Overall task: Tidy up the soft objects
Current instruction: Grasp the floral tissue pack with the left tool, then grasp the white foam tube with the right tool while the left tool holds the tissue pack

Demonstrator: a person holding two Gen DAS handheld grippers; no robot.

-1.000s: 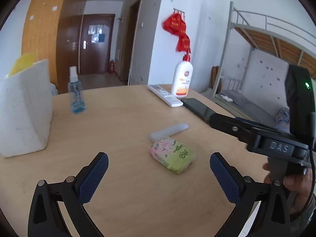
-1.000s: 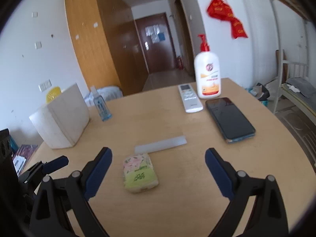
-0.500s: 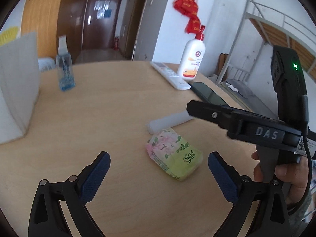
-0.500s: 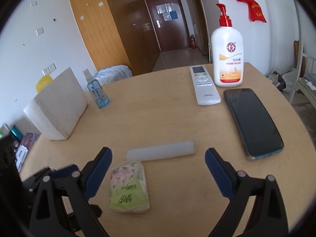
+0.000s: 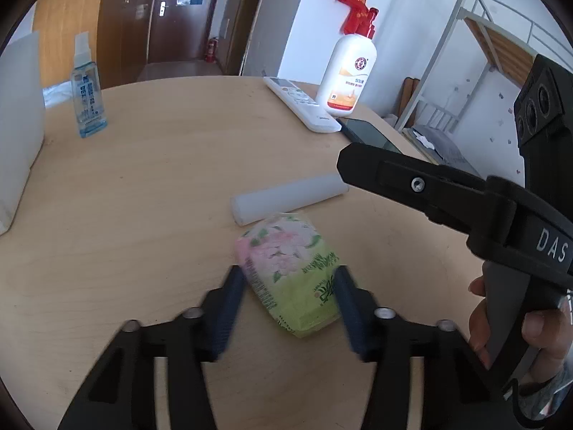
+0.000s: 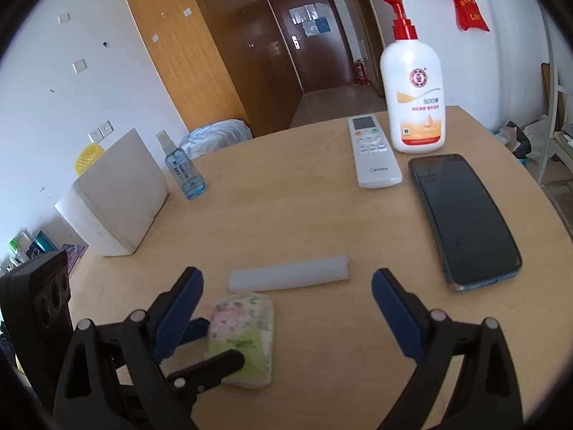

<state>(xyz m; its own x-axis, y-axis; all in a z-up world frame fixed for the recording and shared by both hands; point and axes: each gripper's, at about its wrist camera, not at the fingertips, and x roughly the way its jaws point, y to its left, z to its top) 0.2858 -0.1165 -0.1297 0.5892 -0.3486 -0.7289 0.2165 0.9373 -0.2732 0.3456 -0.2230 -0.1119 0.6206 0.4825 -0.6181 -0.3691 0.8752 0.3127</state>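
Observation:
A soft tissue pack [image 5: 292,268], green and pink with flowers, lies on the round wooden table [image 5: 150,186]. My left gripper [image 5: 286,299] has its blue pads on both sides of the pack, closed against it. The pack also shows in the right wrist view [image 6: 243,337], with the left gripper's fingers [image 6: 193,326] around it. A white foam roll [image 5: 290,197] lies just beyond the pack, also in the right wrist view [image 6: 290,277]. My right gripper [image 6: 286,304] is open and empty, hovering over the roll.
A white foam box [image 6: 114,193] stands at the left, a small spray bottle [image 6: 184,170] beside it. A white remote [image 6: 374,156], a lotion pump bottle [image 6: 412,100] and a dark phone [image 6: 462,215] lie at the right. A bunk bed [image 5: 501,46] stands beyond the table.
My left gripper has moved forward and down to the tissue pack and its fingers have closed from wide open onto it. My right gripper has advanced over the roll, still open.

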